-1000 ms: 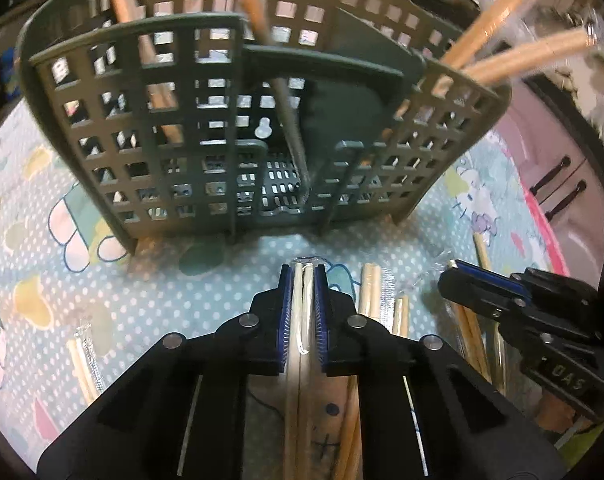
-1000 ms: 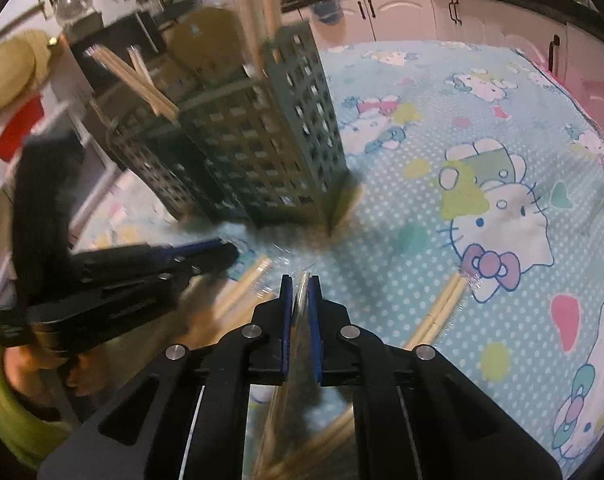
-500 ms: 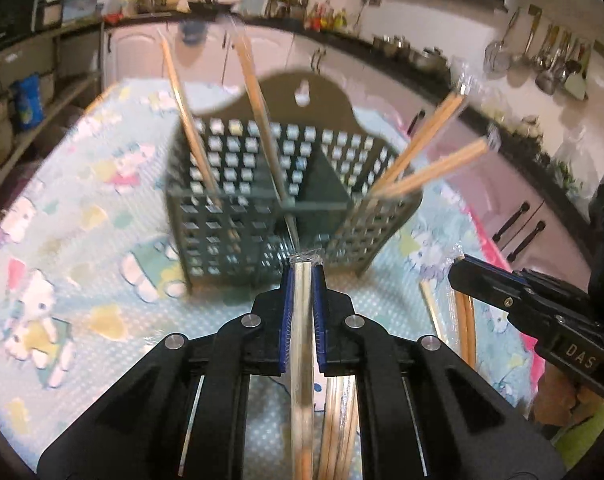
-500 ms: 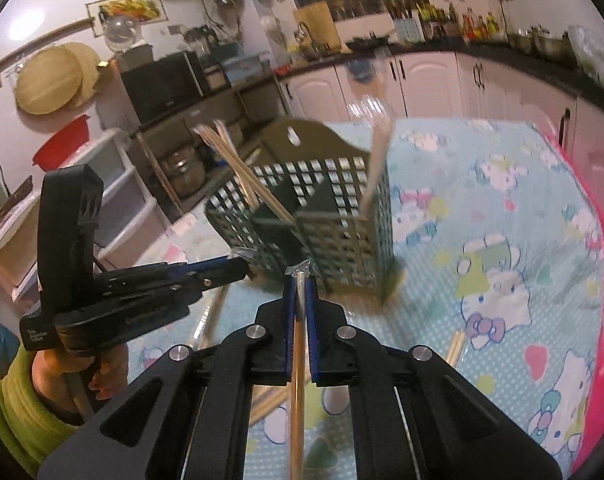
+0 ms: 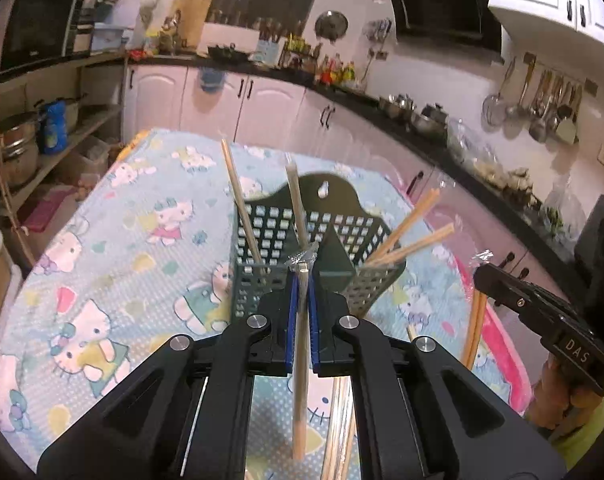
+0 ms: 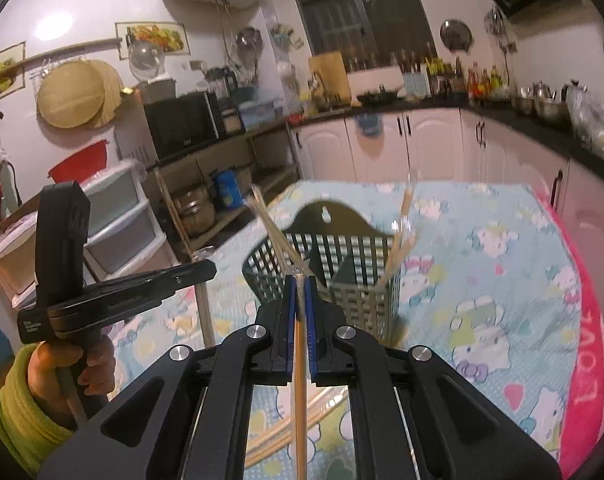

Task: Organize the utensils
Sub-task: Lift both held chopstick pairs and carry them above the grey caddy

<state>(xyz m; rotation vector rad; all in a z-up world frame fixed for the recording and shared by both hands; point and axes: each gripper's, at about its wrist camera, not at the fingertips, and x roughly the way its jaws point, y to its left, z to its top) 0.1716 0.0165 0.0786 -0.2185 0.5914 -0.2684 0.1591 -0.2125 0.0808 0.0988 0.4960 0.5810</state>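
With each hand-held gripper, left (image 5: 300, 280) and right (image 6: 300, 284), clenched on a wrapped chopstick pair (image 5: 300, 360) at frame centre above the tabletop (image 5: 102, 280), lower tips steadily into the green basket's (image 5: 262, 276) open compartments.

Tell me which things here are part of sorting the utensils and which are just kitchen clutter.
Part of the job:
- left tongs, shut on wrapped chopsticks
- right tongs, shut on a second wrapped pair
- green slotted caddy
- loose chopsticks on the table

Just lying about:
- microwave
- hanging ladles
- sauce bottles
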